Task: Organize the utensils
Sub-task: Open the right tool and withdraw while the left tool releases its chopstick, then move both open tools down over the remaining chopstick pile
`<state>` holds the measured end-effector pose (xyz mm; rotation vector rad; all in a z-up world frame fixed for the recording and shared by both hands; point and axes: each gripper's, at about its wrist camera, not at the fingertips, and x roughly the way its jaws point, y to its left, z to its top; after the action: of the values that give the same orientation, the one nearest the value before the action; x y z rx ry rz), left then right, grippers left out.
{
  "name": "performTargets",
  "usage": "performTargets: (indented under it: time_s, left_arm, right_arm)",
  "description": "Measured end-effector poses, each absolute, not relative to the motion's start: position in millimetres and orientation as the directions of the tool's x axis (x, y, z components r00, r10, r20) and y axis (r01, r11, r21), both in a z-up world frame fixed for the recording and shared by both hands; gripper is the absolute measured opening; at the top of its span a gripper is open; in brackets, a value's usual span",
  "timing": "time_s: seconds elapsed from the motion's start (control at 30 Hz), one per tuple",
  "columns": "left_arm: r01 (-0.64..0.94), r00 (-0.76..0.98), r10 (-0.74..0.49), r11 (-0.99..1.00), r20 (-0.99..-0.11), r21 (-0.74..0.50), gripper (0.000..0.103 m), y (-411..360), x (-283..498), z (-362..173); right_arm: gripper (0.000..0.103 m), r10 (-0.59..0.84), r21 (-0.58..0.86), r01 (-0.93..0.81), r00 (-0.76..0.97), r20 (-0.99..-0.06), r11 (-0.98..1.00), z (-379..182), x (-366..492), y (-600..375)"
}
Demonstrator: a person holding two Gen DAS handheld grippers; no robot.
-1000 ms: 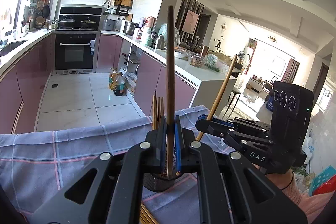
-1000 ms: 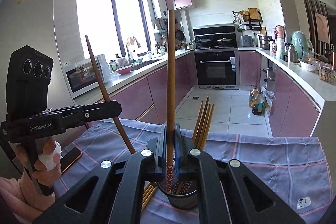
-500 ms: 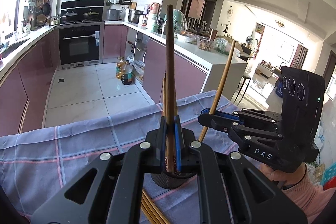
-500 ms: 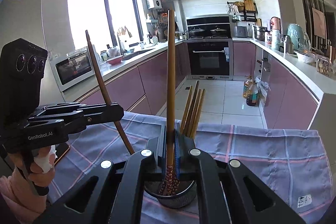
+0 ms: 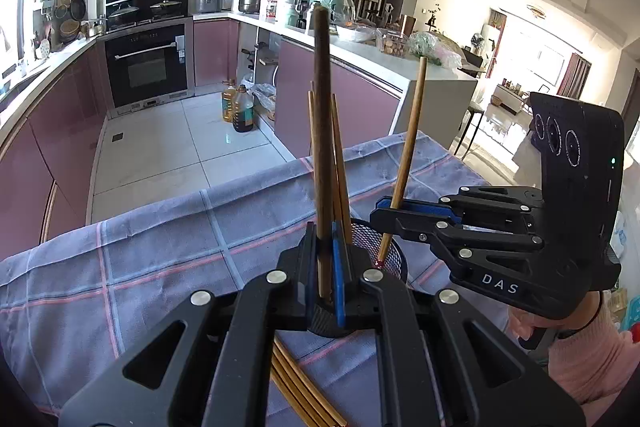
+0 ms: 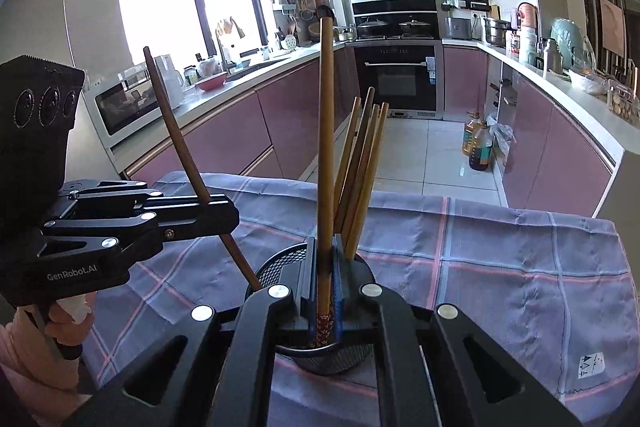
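My left gripper, marked "GenRobot.AI", pinches a dark chopstick upright over the mesh holder on the checked cloth, and my right gripper, marked "DAS", clamps a lighter chopstick whose tip is inside the holder

We see the left gripper clamping a dark chopstick upright above the mesh holder; the right gripper grips another beside it.

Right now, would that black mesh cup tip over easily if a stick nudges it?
Probably. The mesh cup looks light and sits on loose cloth. The tall chopsticks leaning inside likely raise its balance point, so a sideways push might topple it.
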<state>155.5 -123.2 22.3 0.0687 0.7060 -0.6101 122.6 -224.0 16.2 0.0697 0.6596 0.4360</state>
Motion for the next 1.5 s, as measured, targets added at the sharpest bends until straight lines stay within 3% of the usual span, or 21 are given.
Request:
performTargets:
  time_s: [0.47,0.6,0.93,1.2,1.37,1.5]
  left_arm:
    - [0.535,0.554,-0.474,0.833,-0.685,-0.144,0.008,-137.0,179.2,3.6]
    - [0.522,0.562,-0.47,0.84,-0.681,-0.15,0.01,-134.3,181.0,2.8]
    - [0.497,0.592,-0.468,0.853,-0.656,-0.16,0.013,-119.2,171.9,2.5]
    - [0.46,0.676,-0.45,0.876,-0.583,-0.143,0.028,-84.0,138.4,6.5]
    - [0.408,0.72,-0.408,0.903,-0.562,-0.133,0.049,-54.5,114.0,-1.9]
    - [0.355,0.73,-0.354,0.927,-0.585,-0.117,0.06,-35.6,96.8,-21.6]
  right_arm:
    - [0.007,0.403,0.229,-0.335,0.683,-0.609,0.914,2.1,136.1,-225.5]
    - [0.017,0.396,0.234,-0.322,0.69,-0.606,0.917,1.3,137.2,-228.5]
    - [0.018,0.403,0.249,-0.318,0.701,-0.588,0.915,1.3,141.1,-230.0]
    - [0.027,0.455,0.251,-0.379,0.722,-0.521,0.89,15.7,107.4,-229.2]
    - [0.036,0.512,0.25,-0.449,0.708,-0.487,0.858,18.1,74.8,-219.2]
    - [0.043,0.542,0.245,-0.491,0.666,-0.512,0.836,2.1,55.7,-201.5]
